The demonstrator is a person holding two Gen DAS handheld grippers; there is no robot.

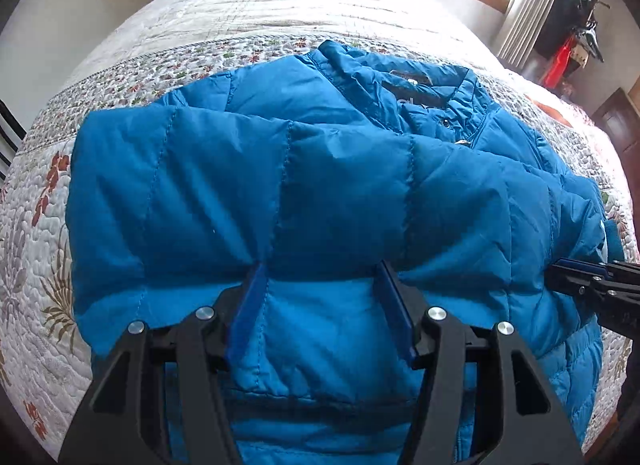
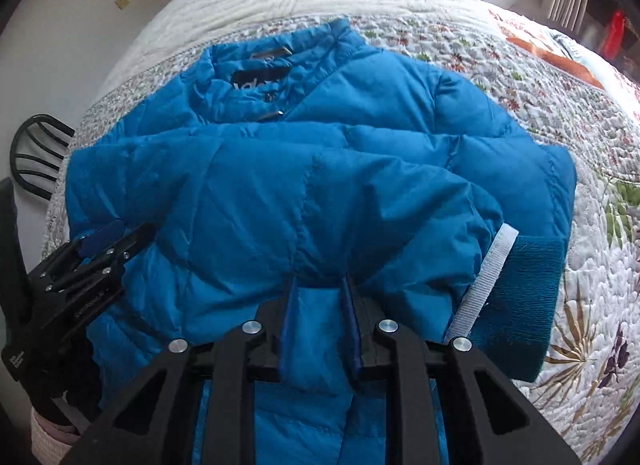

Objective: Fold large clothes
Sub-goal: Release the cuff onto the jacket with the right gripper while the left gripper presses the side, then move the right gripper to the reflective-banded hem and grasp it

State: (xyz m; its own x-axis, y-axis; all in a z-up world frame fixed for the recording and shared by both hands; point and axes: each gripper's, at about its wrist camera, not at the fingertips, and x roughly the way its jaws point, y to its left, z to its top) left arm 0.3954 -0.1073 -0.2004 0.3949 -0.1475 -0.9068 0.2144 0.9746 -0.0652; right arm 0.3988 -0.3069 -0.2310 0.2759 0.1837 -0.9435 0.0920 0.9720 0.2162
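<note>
Blue puffer jacket (image 1: 328, 185) lay on the bed (image 1: 224, 9), on a floral quilt (image 1: 36, 225). Collar (image 2: 276, 65) pointed toward the far, plain-white end of the bed; hem toward the cameras. Long axis of the body ran near-to-far. A sleeve (image 2: 320, 201) lay folded crosswise over the chest, its axis left-to-right in both views. Knit cuff (image 2: 524, 297) and white hook-and-loop strip (image 2: 484, 285) sat at the jacket's right edge, on the quilt.

Left tongs (image 1: 320, 269) pointed steeply down at the near side of the folded sleeve. Blue pads (image 1: 250, 305) stood apart, a bulge of jacket fabric between them; pads appeared pressed into it, grasping the puffy layer.

Right tongs (image 2: 318, 283) also pointed steeply down, pads close together and pinching a narrow ridge of jacket fabric near the cuff.

Each tool showed at the edge of the other's view.
</note>
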